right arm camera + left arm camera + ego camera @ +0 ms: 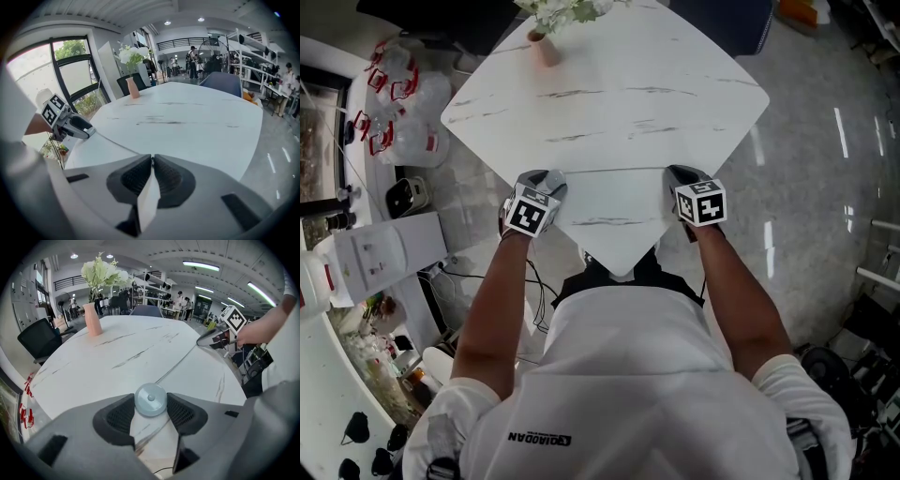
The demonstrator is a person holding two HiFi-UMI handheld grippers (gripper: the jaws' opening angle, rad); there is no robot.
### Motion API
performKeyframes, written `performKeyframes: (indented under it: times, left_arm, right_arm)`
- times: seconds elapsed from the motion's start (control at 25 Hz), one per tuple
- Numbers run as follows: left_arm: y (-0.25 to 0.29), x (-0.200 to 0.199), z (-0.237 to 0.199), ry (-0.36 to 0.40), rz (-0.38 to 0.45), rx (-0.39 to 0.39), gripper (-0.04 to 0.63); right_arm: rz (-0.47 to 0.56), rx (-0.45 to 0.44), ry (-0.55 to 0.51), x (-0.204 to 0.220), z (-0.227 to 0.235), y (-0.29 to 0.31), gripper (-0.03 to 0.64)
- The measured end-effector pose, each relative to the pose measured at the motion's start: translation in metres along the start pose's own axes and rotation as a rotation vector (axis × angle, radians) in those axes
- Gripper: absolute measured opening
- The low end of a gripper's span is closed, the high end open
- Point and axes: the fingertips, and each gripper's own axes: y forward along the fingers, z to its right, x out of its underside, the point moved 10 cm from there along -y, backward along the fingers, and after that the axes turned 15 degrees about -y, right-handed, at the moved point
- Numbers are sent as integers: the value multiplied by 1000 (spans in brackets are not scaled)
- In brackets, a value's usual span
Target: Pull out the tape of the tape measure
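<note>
Gripping left claw: we find it clamped on the round tape measure case, over the near edge of the tabletop.
Right claw: closed on the end of the tape.
Tape: drawn out, spanning between both claws.

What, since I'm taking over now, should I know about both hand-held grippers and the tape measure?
Left hand-held gripper: shut on the round pale-blue tape measure, at the white marble-patterned table's near corner.
Right hand-held gripper: jaws nearly together, nothing clearly between them.
Done: tape measure held. Thin line on the table between the grippers: tape or seam, unclear.
Left: likely catch the tape's tip, if not already caught, and draw it out.
</note>
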Motion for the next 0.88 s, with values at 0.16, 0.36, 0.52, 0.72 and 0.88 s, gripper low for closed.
performKeyframes:
  times: [0.16,0.36,0.52,0.72,0.88]
  left_arm:
    - [-4,-1,-1,-1,0,10,240]
    - [-13,4,-2,-28,16,-9,262]
    - [-25,4,1,-38,39,-21,262]
    - [-39,1,12,-32,75,-29,261]
    - [-58,-2,29,-13,140,-18,245]
  right_arm:
    - [-11,-7,-4,-3,2,1,48]
    - [18,18,-26,-6,3,-9,98]
    - [21,22,-41,-7,2,-18,101]
    - [40,23,-73,-13,-5,-32,100]
    - [81,20,-89,-20,-13,-50,101]
